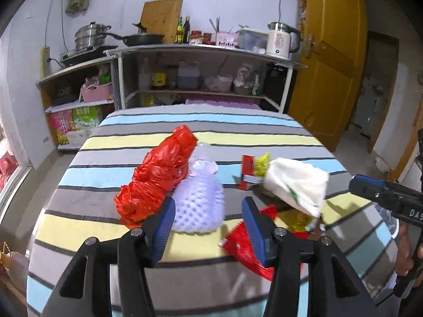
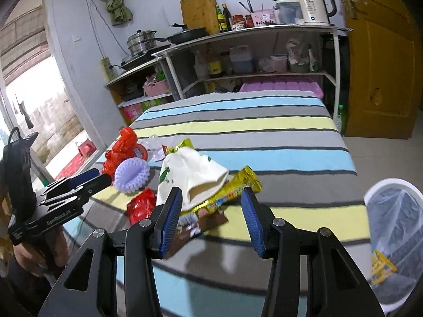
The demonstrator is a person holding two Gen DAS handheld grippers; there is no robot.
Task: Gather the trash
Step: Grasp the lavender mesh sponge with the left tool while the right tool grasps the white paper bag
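Both tools are seen with their jaws apart and nothing clamped: the left tool (image 1: pixel 208 220) is pointed down at the near edge of a white foam net (image 1: pixel 198 206), and the right tool (image 2: pixel 211 219) is held over a heap of wrappers. The trash is spread across the near part of a striped tabletop (image 1: pixel 238 132). A crumpled red plastic bag (image 1: pixel 156 177) lies to the left, touching the foam net, with its long axis running from near left to far right. To the right, a white paper bag (image 2: pixel 190 174) is laid over a yellow snack wrapper (image 2: pixel 238 185), whose long axis runs from near left to far right, roughly across the right tool's gap. A red packet (image 2: pixel 141 206) lies just left of that tool. A lined waste bin (image 2: pixel 391 211) is seen at the near right, beside the tabletop, with a yellow piece already inside. By this layout, the foam net is judged to be the left tool's piece, lying straight ahead between its fingers, while the paper bag and yellow wrapper are nearer the right tool, which is also the one closer to the bin.
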